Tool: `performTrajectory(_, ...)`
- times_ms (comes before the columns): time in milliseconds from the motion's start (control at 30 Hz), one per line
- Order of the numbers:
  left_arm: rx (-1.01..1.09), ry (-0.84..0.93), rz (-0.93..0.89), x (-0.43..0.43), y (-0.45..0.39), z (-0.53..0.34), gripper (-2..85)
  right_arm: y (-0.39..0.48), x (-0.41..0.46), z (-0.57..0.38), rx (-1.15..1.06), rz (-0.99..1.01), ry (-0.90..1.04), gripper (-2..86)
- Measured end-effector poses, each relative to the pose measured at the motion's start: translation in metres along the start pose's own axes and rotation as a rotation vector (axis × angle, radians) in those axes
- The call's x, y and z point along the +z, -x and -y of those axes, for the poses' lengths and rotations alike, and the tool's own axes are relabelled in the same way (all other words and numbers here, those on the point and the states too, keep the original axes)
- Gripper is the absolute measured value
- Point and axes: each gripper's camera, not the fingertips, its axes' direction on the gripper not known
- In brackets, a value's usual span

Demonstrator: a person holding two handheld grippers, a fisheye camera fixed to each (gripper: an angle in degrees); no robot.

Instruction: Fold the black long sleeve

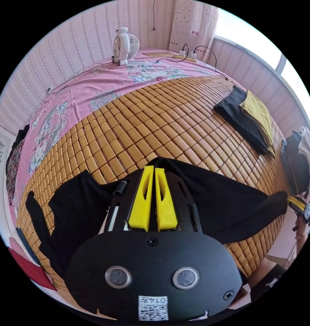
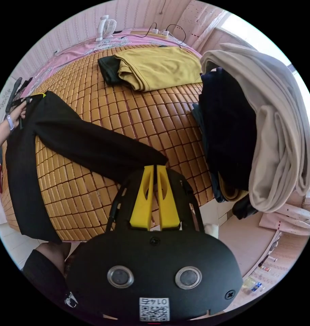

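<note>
Writing: QR sticker on the underside of each gripper body, bottom centre of both views; characters too small, not reading them.

Surface: bamboo mat (image 1: 155, 115) of small tan tiles covering the bed, pink floral sheet (image 1: 80, 91) beyond it at upper left of the left gripper view. Walls pink, striped paper. White fan (image 1: 125, 46) at the top of that view, power strip with plugs and black cables just right of it. Bright window at upper right.

No containers. Folded stack (image 1: 250, 117) at right of the left gripper view: black piece under a mustard one. Unfolded pile (image 2: 256, 136) at right of the right gripper view, cream cloth over dark items.

Black long sleeve (image 1: 216, 200) lies stretched across the mat's near edge, lower half of both views.

My left gripper (image 1: 153, 169): yellow jaws pressed together, tips on the shirt's edge, cloth pinched. My right gripper (image 2: 155, 168): jaws together too, clamping the shirt's other end at frame centre. My hand (image 2: 17, 113) shows at far left of the right gripper view.
</note>
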Motion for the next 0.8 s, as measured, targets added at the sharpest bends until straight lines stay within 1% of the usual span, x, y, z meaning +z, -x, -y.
performTrajectory(167,-0.13,-0.08,-0.041,-0.002,0.013,0.012,-1.0,-0.007,-0.015,0.012,0.009,0.002,-0.066,-0.3)
performTrajectory(233,-0.147,-0.069,-0.063,0.006,0.015,0.016,-1.0,-0.008,-0.014,0.017,0.025,-0.012,-0.074,-0.1)
performTrajectory(267,-0.144,-0.027,-0.042,0.016,0.014,0.016,-1.0,-0.007,-0.014,0.02,0.059,-0.054,-0.071,0.0)
performTrajectory(300,-0.138,-0.045,-0.036,0.016,0.013,0.015,-1.0,-0.005,-0.015,0.02,0.064,-0.068,-0.069,0.0)
performTrajectory(400,-0.141,-0.053,-0.031,0.017,0.014,0.007,-1.0,0.01,-0.024,0.015,0.01,-0.008,-0.125,0.0)
performTrajectory(433,-0.135,-0.055,-0.032,0.018,0.015,0.002,-1.0,0.017,-0.023,0.014,-0.023,0.063,-0.121,-0.1)
performTrajectory(467,-0.131,-0.062,-0.04,0.018,0.017,-0.003,-0.9,0.022,-0.015,0.014,-0.054,0.139,-0.073,-0.2)
performTrajectory(500,-0.13,-0.065,-0.046,0.019,0.018,-0.005,-0.9,0.024,-0.01,0.014,-0.068,0.165,-0.041,-0.2)
performTrajectory(533,-0.136,-0.069,-0.063,0.019,0.022,-0.01,-0.9,0.028,0.003,0.013,-0.088,0.173,0.026,-0.4)
performTrajectory(600,-0.144,-0.069,-0.082,0.021,0.026,-0.016,-0.8,0.028,0.001,0.006,-0.106,0.16,-0.014,-0.6)
performTrajectory(733,-0.143,-0.086,-0.008,0.019,0.018,-0.031,1.2,0.034,-0.001,0.007,-0.125,0.119,0.007,-0.8)
performTrajectory(800,-0.193,-0.1,-0.061,0.014,0.023,-0.041,2.8,0.035,-0.005,0.008,-0.113,0.088,0.016,-0.9)
